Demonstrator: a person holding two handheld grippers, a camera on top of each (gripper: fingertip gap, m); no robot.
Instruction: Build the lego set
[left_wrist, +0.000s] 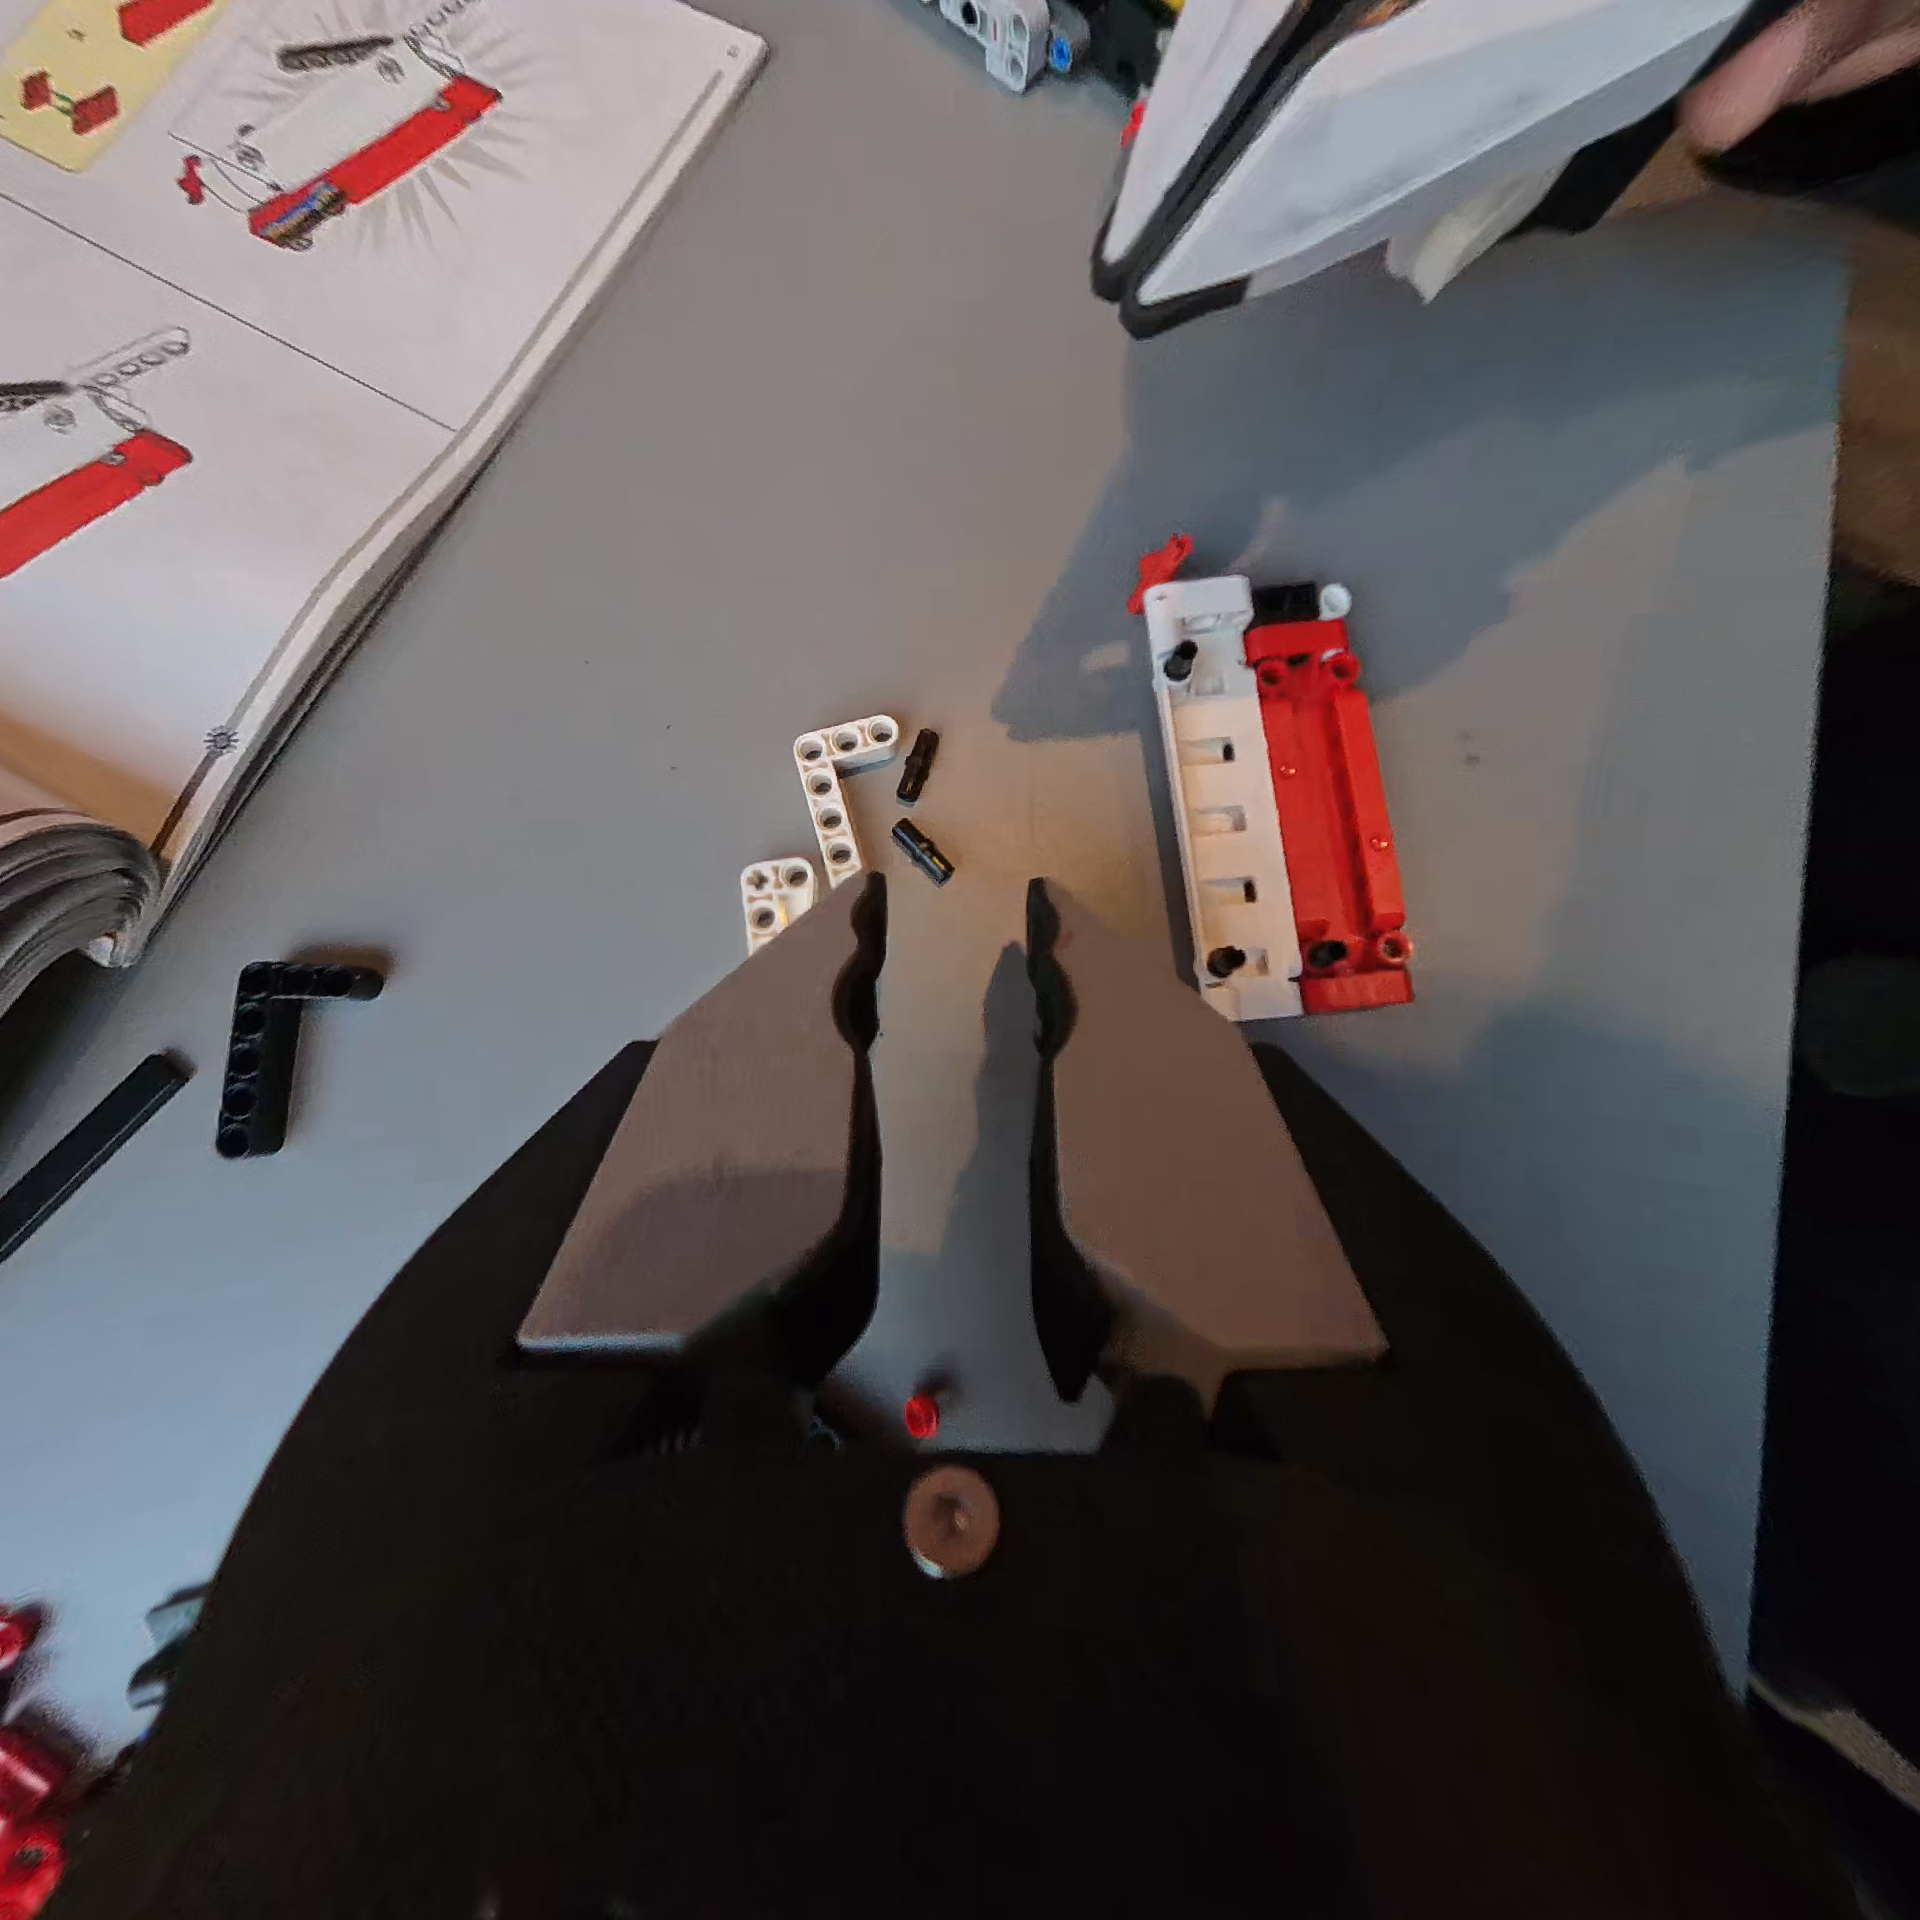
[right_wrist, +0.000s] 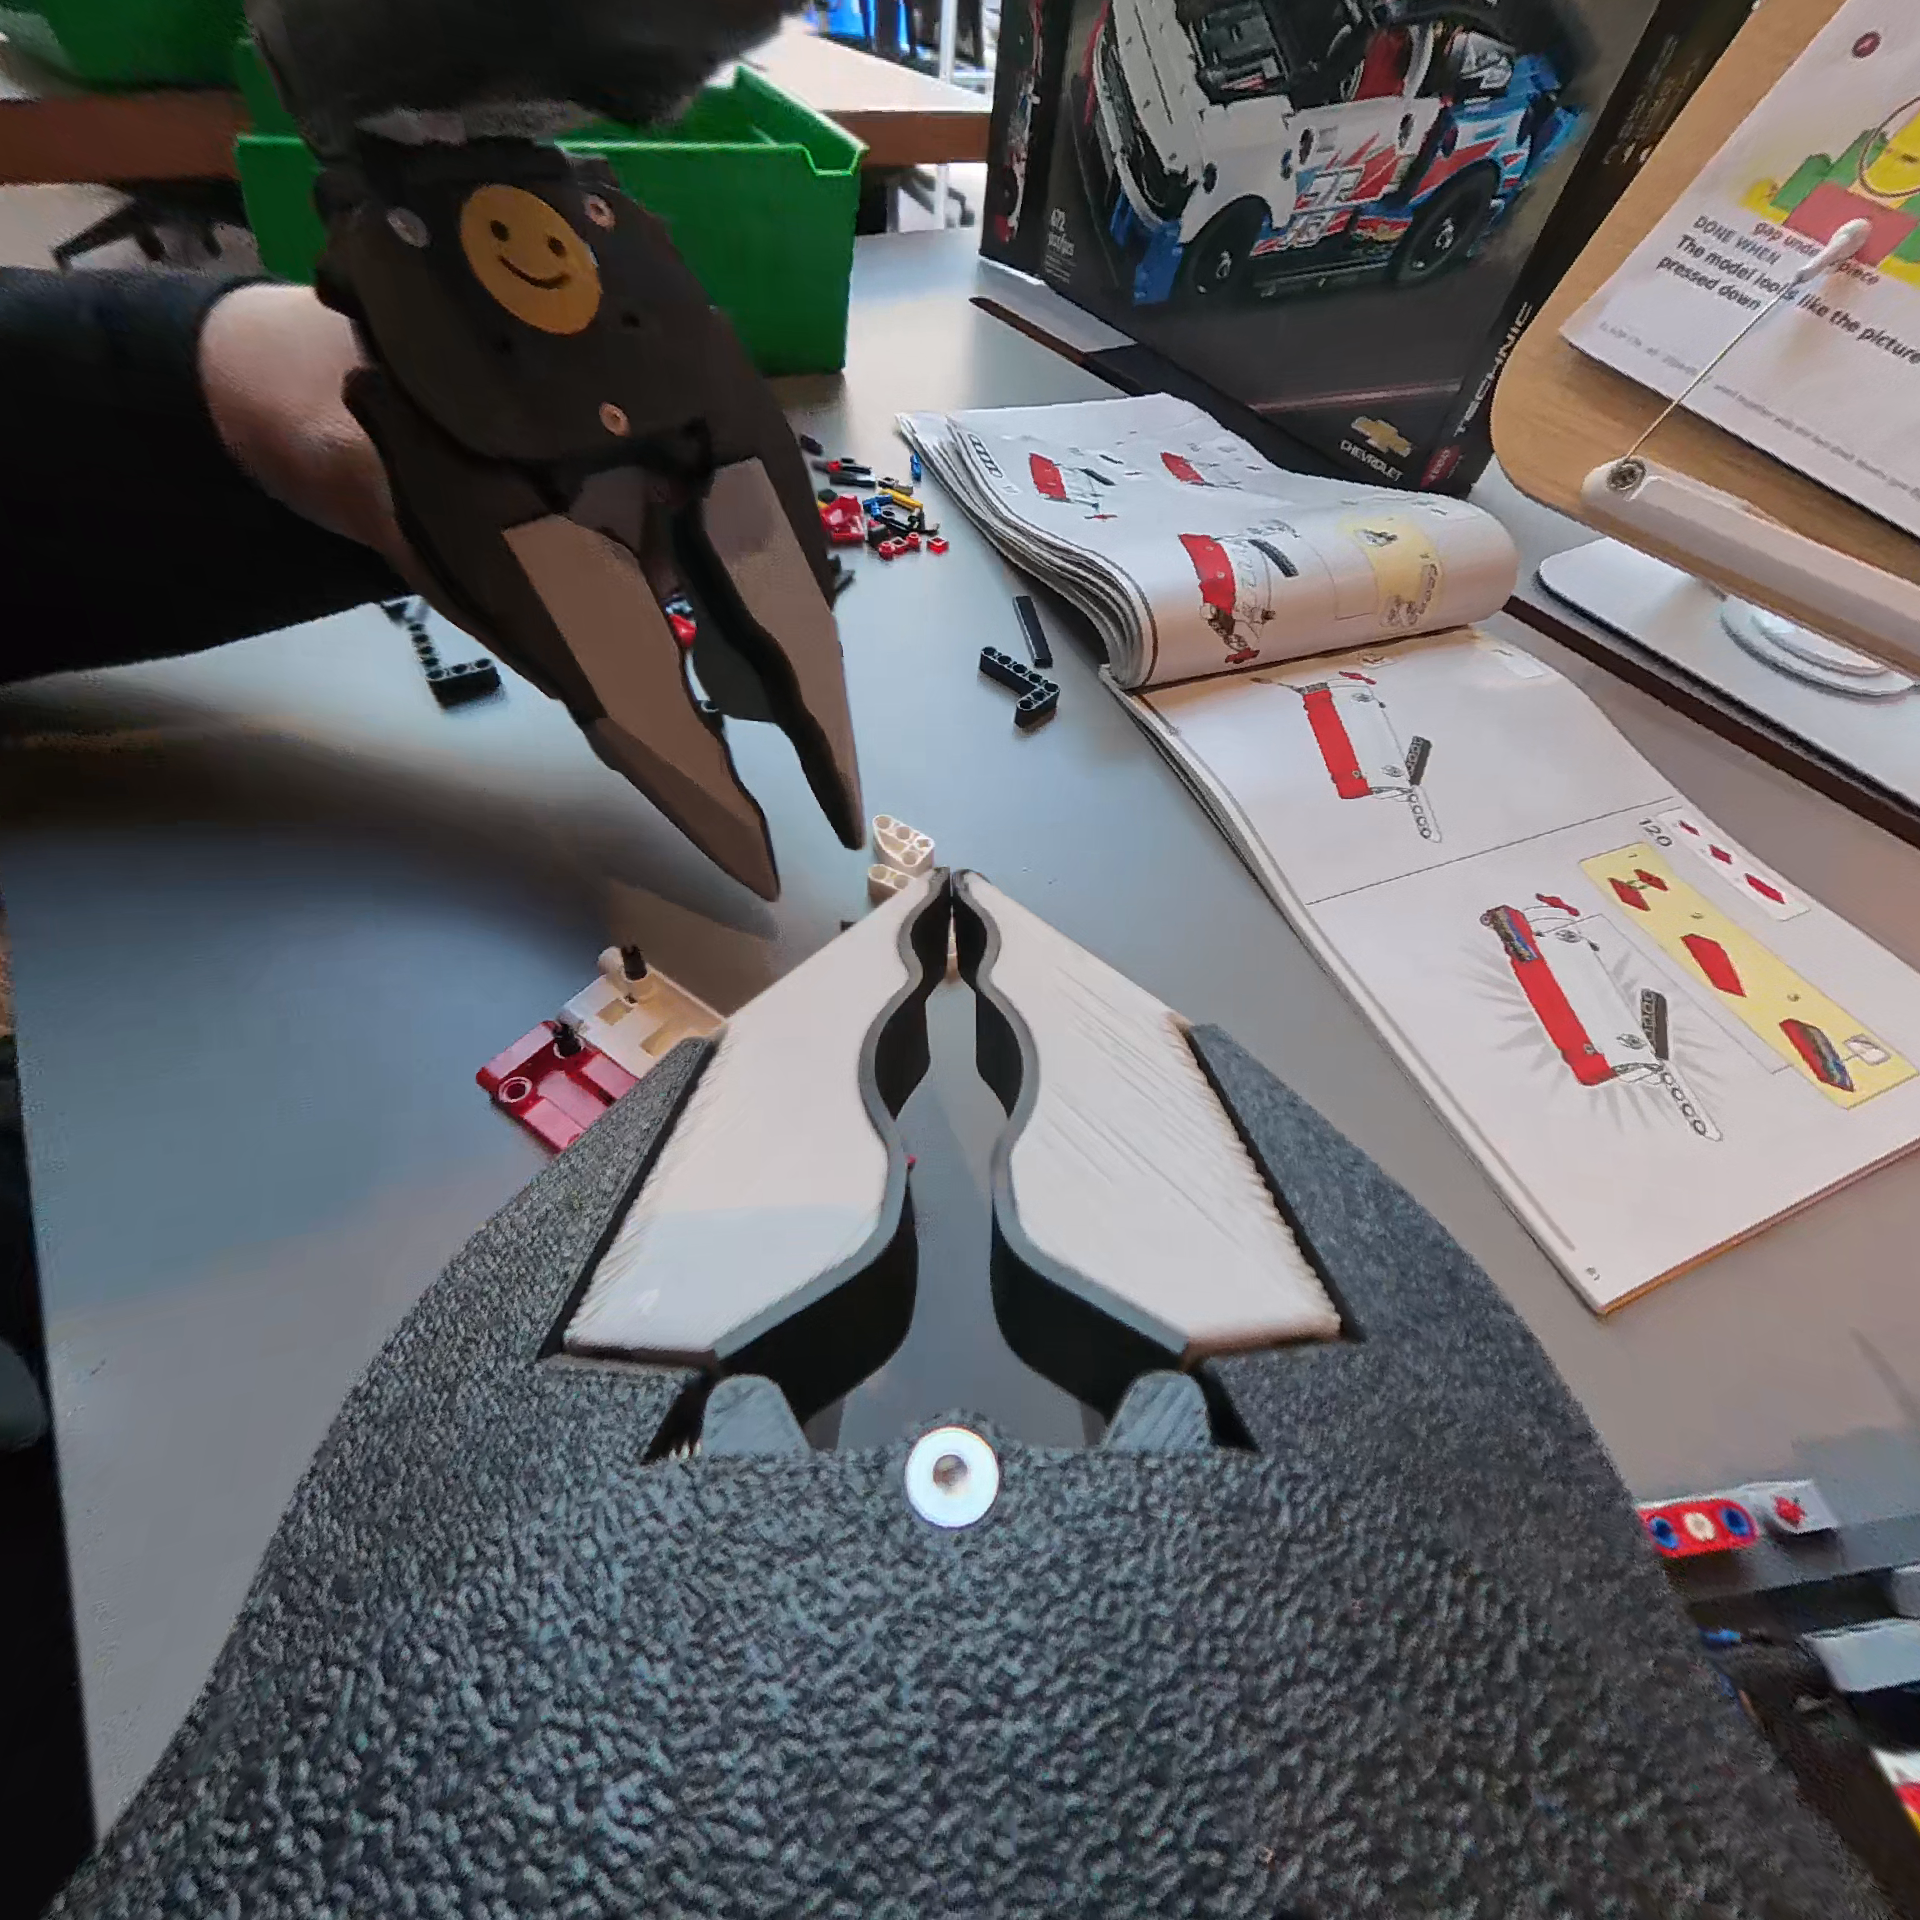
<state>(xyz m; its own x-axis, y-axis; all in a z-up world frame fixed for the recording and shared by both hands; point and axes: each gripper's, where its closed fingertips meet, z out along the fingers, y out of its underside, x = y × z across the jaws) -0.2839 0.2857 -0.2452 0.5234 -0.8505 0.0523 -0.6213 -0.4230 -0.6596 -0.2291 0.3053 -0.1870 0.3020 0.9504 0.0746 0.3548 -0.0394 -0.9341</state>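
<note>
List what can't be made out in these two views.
- Small white beam: left view, partly behind left tongs.
- Red-white assembly: right view, mostly behind right tongs.
- Red parts: left view, blurred, cut by edge.
- Loose pile: right view, too small.

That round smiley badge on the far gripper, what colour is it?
Yellow badge, on the left gripper, clearest in the right wrist view.

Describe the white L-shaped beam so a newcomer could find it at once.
On the grey table, look between the open manual and the red-and-white block. The white L-beam lies there, just ahead of the left gripper. Unlike the black L-beam, it is white, with two black pins beside it.
</note>
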